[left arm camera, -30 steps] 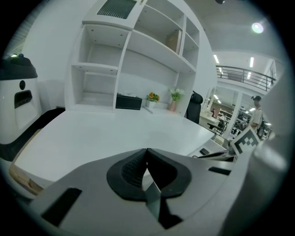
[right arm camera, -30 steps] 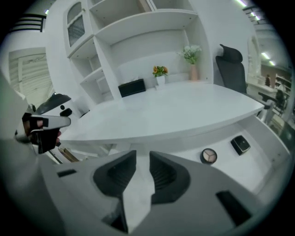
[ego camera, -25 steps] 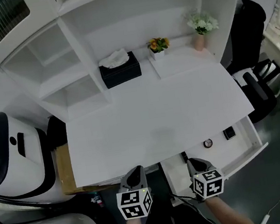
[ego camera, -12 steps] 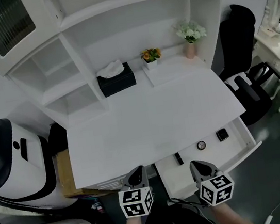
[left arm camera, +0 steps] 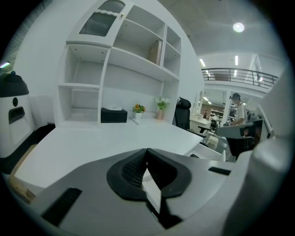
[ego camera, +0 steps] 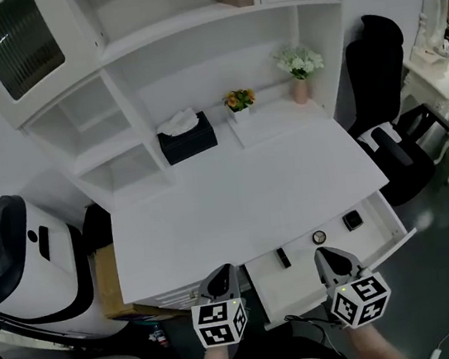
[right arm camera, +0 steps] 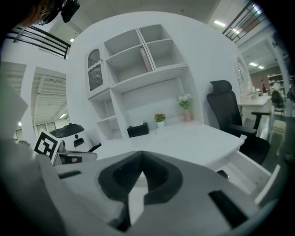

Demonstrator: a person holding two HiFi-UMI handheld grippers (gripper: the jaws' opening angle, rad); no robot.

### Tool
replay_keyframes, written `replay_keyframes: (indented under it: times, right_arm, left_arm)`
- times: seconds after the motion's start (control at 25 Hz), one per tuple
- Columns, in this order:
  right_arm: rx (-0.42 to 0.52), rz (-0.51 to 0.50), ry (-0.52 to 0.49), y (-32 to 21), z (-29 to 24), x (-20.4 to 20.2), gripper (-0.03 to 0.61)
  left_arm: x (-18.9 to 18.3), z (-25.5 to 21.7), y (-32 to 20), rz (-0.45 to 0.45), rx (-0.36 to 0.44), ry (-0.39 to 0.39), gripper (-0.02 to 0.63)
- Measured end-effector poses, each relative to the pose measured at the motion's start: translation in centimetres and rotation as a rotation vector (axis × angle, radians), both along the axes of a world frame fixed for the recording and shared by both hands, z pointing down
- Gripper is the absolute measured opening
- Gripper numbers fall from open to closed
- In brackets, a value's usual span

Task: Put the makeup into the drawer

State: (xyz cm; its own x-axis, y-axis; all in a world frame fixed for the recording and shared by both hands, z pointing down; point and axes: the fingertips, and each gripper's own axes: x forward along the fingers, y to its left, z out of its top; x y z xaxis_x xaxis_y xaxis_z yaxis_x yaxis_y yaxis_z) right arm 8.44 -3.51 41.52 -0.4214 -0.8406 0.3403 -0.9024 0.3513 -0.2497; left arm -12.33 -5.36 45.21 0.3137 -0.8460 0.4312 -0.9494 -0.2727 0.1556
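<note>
The white drawer (ego camera: 383, 234) stands pulled out under the desk's right front edge. In it lie a black stick (ego camera: 284, 257), a round compact (ego camera: 319, 237) and a square black compact (ego camera: 352, 220). My left gripper (ego camera: 222, 272) hovers at the desk's front edge, left of the drawer, its jaws shut and empty (left arm camera: 146, 150). My right gripper (ego camera: 326, 253) hangs over the drawer's front part, close to the round compact, also shut with nothing between its jaws (right arm camera: 140, 152). Both point toward the desk (ego camera: 234, 190) and the shelves behind it.
At the back of the desk stand a black tissue box (ego camera: 186, 137) and two small flower pots (ego camera: 237, 101) (ego camera: 298, 66). A black office chair (ego camera: 394, 141) is at the right. A white machine (ego camera: 18, 255) and a cardboard box (ego camera: 105, 276) stand at the left.
Both grippers have risen, the right one more. The right gripper has shifted slightly right along the drawer, and the items in the drawer now show in full.
</note>
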Motion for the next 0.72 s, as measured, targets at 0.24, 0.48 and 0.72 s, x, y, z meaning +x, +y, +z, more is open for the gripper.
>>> replay_keyframes:
  times: [0.24, 0.48, 0.72]
  right_arm:
    - [0.077, 0.022, 0.004, 0.1, -2.7, 1.4, 0.002]
    - [0.134, 0.024, 0.031, 0.8, -4.7, 2.4, 0.002]
    - [0.177, 0.034, 0.031, 1.2, -6.3, 3.5, 0.002]
  left_arm:
    - [0.5, -1.3, 0.0, 0.003, 0.029, -0.009, 0.003]
    - [2.1, -1.5, 0.3, 0.031, 0.037, -0.013, 0.003]
    - [4.1, -1.4, 0.7, 0.071, 0.031, -0.021, 0.003]
